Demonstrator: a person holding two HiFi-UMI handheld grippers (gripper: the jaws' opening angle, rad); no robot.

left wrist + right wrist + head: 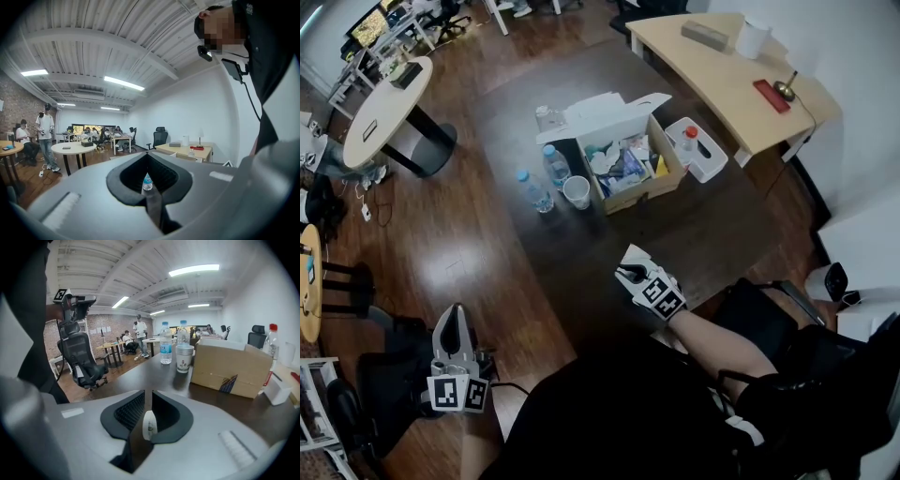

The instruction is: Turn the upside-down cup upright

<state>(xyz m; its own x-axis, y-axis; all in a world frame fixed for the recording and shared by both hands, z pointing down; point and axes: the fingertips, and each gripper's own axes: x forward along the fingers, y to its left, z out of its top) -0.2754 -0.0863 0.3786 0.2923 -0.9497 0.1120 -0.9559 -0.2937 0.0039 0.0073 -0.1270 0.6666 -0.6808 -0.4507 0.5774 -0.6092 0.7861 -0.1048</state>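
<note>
— How do the right gripper (147, 397)'s jaws stand?

— A narrow slit apart. A small white oval (149, 425) with dark print shows at the slit and overlaps one jaw's edge. What it is cannot be made out, and the pads do not look pressed on it.

— And the left gripper (148, 157)?

— Its jaws meet at the tips and hold nothing. A distant water bottle (147, 182) shows through the hollow behind them.

— Where is the cup (577, 191)?

— It stands mouth up on the dark table (581, 272), well ahead of the right gripper, which hangs over the same table and tilts down toward it. The cup is just beside a corner of the open cardboard box (642, 190). On its other side stand a blue-capped bottle (534, 190) and another bottle (556, 167), both near it.

— And where does the person have the left gripper?

— Off the table, low at the person's left side, pointing about level and well apart from the cup
</note>
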